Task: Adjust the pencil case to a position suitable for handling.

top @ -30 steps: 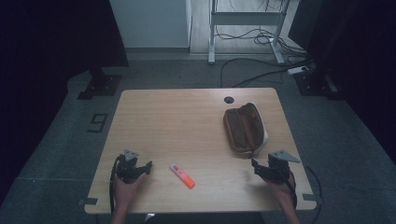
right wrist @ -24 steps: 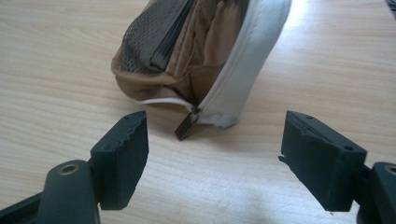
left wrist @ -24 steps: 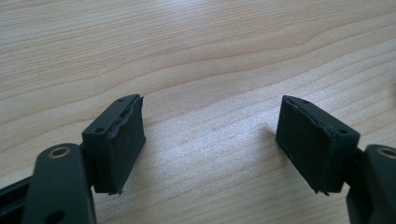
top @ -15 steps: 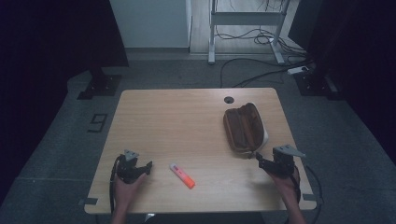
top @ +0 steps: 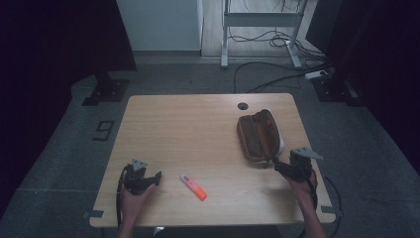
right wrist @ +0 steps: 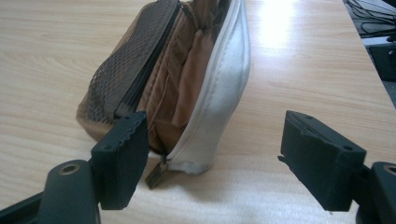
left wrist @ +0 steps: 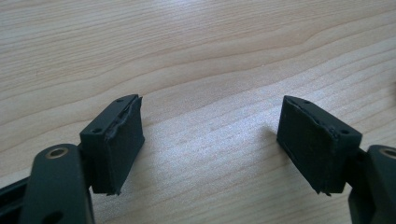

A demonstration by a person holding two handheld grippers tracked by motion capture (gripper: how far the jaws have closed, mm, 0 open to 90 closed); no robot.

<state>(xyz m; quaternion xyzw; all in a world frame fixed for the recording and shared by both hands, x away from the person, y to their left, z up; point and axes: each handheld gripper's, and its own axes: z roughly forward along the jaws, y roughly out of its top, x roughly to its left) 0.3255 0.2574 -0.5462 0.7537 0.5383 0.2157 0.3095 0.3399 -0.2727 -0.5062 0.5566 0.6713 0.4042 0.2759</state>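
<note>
Wooden table (top: 198, 129): one pouch (top: 257, 136), one marker (top: 193, 186).

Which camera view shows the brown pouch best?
The right gripper view: the pouch is close there, unzipped, with its mesh pocket, white edge and zipper pull visible between the open jaws. The high view shows the pouch small, near the table's right edge. The left gripper view gives bare table.
</note>
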